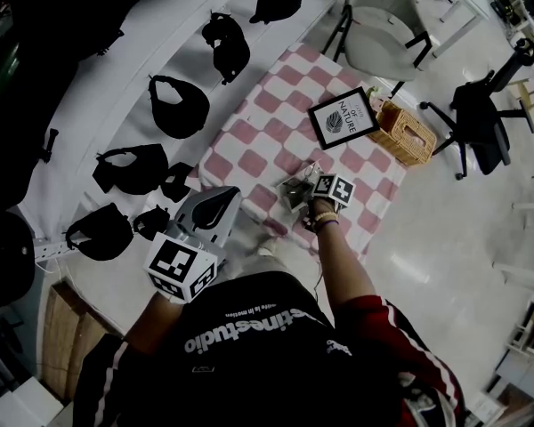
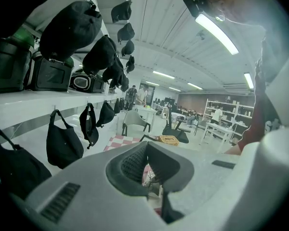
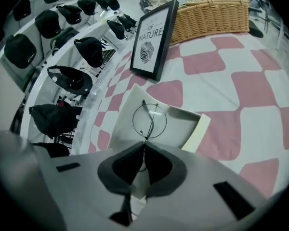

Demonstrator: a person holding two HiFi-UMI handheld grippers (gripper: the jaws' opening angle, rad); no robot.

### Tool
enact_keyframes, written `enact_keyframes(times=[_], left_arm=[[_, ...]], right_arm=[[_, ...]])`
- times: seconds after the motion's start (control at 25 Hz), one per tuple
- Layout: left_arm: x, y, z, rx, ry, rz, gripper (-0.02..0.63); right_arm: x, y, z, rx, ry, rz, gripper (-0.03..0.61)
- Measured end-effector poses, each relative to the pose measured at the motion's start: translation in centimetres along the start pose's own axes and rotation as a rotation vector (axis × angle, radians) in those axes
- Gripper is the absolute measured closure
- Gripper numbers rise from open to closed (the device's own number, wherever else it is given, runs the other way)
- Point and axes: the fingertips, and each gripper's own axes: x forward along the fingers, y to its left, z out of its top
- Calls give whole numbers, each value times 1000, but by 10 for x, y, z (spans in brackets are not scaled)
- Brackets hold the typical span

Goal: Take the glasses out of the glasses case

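We read "OF NATURE" on the frame (image 3: 151,37). Our right hand-held gripper (image 3: 143,144) is closing on thin, round, black-wire glasses (image 3: 151,121) over their open white case (image 3: 183,121).

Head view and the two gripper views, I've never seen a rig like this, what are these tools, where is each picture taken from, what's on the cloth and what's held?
A person holds a two-jaw hand-held gripper in each hand. The head view comes from a camera on their head, looking down; each gripper view comes from a camera riding on one of them. On the checkered cloth lie an open glasses case, a framed print and a wicker basket; black bags hang alongside. The right hand-held gripper is closing its jaws on the thin frame of the glasses at the case. The left hand-held gripper, off to the side, has its jaws together, empty.
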Motion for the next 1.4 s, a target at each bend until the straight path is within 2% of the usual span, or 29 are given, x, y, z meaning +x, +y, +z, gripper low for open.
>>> enact_keyframes(times=[0.2, 0.8, 1.08, 1.4], left_arm=[[1, -6, 0, 7, 2, -4, 607], [-8, -15, 2, 5, -25, -28, 607], [-13, -16, 5, 8, -31, -53, 607], [-18, -22, 11, 22, -34, -91, 607]], right_arm=[[-5, -1, 1, 50, -26, 51, 574], [-33, 6, -1, 66, -128, 114, 577], [-51, 11, 0, 43, -192, 132, 577], [-76, 28, 1, -75, -271, 145, 577]])
